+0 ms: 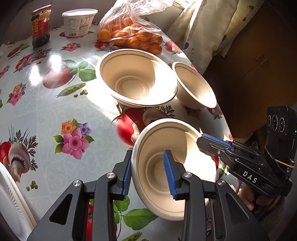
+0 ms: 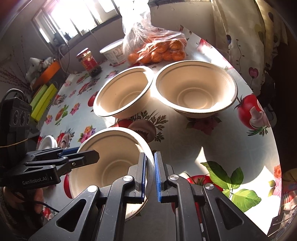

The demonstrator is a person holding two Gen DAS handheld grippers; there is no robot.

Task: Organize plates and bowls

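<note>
Bowl (image 1: 157, 163) beside "DAS"-marked right gripper (image 1: 204, 140)

Both rigs are matte black plastic with ribbed blue pads and round silver screws at the pivots. The left gripper (image 1: 147, 173) reads "GenRobot.AI" on its side, the right gripper (image 2: 150, 175) "DAS" in white, with a three-lens camera block on top.

The tabletop (image 2: 185, 148) is covered by a glossy fruit-and-flower oilcloth and lit by sun from a window (image 2: 78, 16); a patterned curtain (image 2: 241, 37) is hung alongside.
</note>
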